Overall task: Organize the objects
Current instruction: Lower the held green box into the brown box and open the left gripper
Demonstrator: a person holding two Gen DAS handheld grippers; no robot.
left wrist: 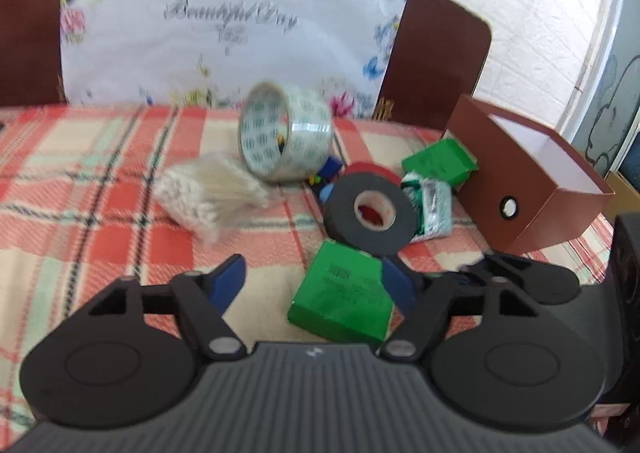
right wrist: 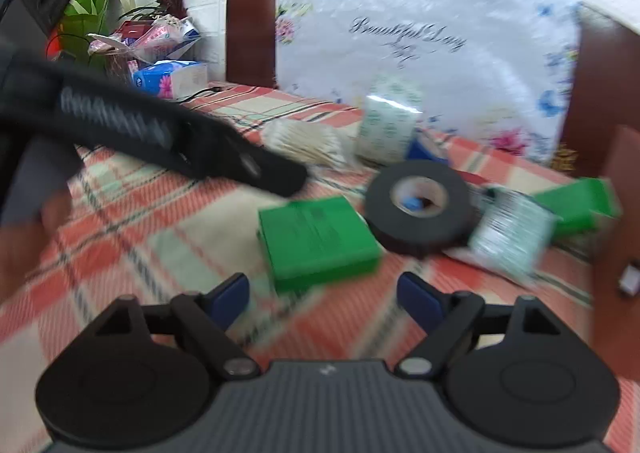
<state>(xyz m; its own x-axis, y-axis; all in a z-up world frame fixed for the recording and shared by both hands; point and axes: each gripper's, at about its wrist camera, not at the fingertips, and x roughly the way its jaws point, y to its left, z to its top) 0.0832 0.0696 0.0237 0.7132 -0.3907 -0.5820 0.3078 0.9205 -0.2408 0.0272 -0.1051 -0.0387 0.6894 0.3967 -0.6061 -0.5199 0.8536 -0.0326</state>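
Note:
A green box lies on the plaid tablecloth, just ahead of my open left gripper, nearer its right finger. Behind it lie a black tape roll, a red tape roll, a clear tape roll, a bundle of cotton swabs, a second green box and a silvery packet. An open brown box stands at the right. In the right wrist view, my open right gripper faces the green box and the black tape.
Brown chair backs and a floral plastic sheet stand behind the table. In the right wrist view, the other gripper reaches in from the left, and tissue packs and bags are piled at the far left corner.

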